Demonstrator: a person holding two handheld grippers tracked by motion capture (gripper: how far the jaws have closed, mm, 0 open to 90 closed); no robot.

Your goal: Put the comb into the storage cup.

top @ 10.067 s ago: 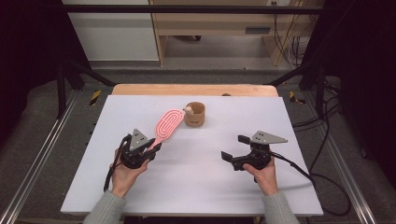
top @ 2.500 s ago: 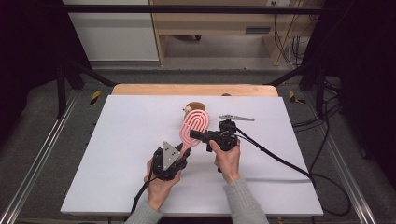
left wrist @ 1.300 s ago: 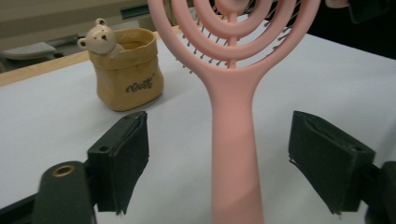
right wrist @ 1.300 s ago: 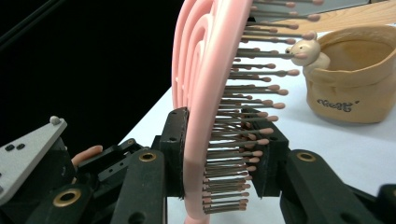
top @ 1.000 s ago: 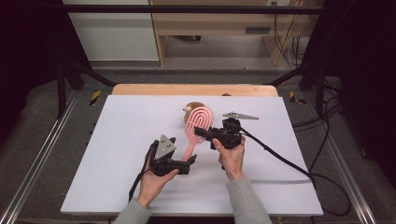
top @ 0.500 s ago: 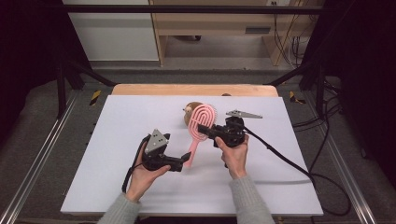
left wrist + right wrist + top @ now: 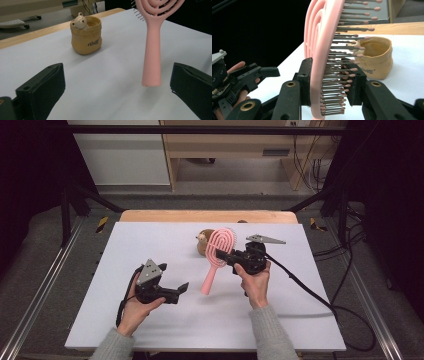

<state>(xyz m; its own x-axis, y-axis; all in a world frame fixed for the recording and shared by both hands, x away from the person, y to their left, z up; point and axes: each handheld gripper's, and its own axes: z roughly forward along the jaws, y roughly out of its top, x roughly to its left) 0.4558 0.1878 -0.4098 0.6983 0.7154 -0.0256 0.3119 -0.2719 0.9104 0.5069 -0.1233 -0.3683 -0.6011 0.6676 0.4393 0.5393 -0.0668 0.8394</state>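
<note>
A pink hairbrush (image 7: 216, 259) hangs above the white table (image 7: 125, 250), head up and handle pointing down toward the left. My right gripper (image 7: 226, 256) is shut on the brush's head; in the right gripper view the jaws (image 7: 329, 85) clamp the bristled head (image 7: 322, 50) from both sides. My left gripper (image 7: 184, 287) is open, a little left of the handle's end and not touching it. In the left gripper view the pink handle (image 7: 151, 57) stands just inside the right jaw of the wide-open left gripper (image 7: 117, 95). A tan pot with a small bear figure (image 7: 202, 242) sits behind the brush.
The tan pot (image 7: 86, 35) stands on the table beyond the left gripper, and shows behind the bristles as the pot (image 7: 374, 57) in the right gripper view. A wooden edge (image 7: 205, 216) borders the table's far side. The right gripper's cable (image 7: 305, 292) trails right across the table.
The left gripper has drawn back to the left, off the brush handle, with its jaws open. The right gripper has shifted slightly right, keeping the brush by its head.
</note>
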